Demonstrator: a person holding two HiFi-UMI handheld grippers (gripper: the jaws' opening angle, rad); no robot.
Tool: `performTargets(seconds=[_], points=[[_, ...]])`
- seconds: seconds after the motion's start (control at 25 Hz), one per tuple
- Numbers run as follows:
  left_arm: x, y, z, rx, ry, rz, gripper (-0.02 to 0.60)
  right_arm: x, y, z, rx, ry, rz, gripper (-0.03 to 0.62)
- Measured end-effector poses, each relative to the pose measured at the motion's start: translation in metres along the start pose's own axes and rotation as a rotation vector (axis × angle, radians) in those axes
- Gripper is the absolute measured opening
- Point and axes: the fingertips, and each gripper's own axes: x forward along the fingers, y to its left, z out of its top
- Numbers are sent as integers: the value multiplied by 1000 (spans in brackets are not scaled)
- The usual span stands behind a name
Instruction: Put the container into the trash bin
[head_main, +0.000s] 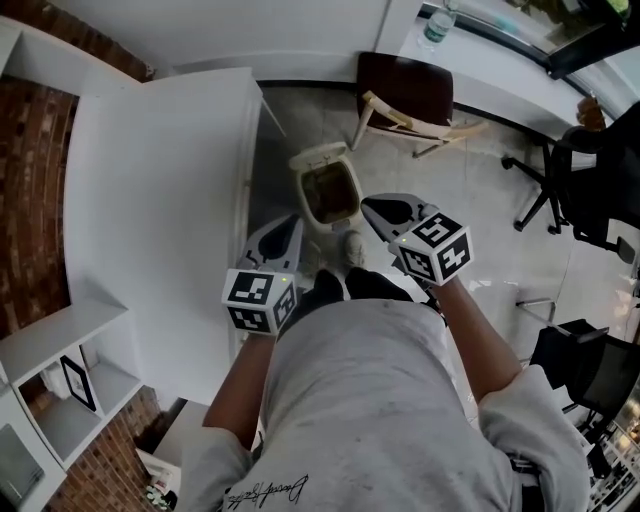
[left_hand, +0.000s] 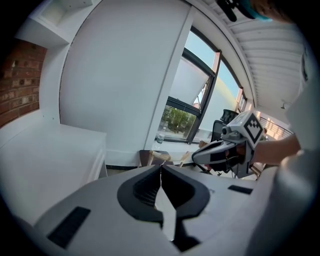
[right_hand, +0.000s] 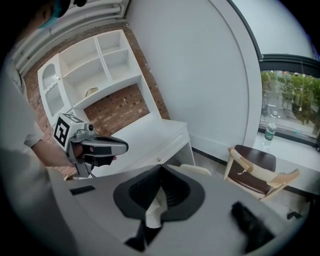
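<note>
On the floor beside the table (head_main: 160, 200), the bin (head_main: 318, 156) stands with its lid up. Its inside looks dark brown, and the container may lie in there, though I cannot make it out from the head view. Neither of my grippers has it. My left gripper (left_hand: 161, 167) hangs in front of my waist, on the near side of the bin, its jaws pressed together on nothing. My right gripper (right_hand: 161, 167) is level beside it, jaws likewise closed and empty. A chair (head_main: 405, 90) stands just beyond the bin.

Plastic trash bin (head_main: 322, 156), matt table (head_main: 150, 200), rough brick wall (head_main: 30, 180).
</note>
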Motion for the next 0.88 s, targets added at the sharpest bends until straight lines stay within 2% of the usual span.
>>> performTargets(seconds=[0.56,0.88], points=[[-16,6,13,-9,-27,61,18,6,20,19,-36,-17,52,28],[-19,4,15,14,-28,61,18,10,25,26,-60,-15,73,28]])
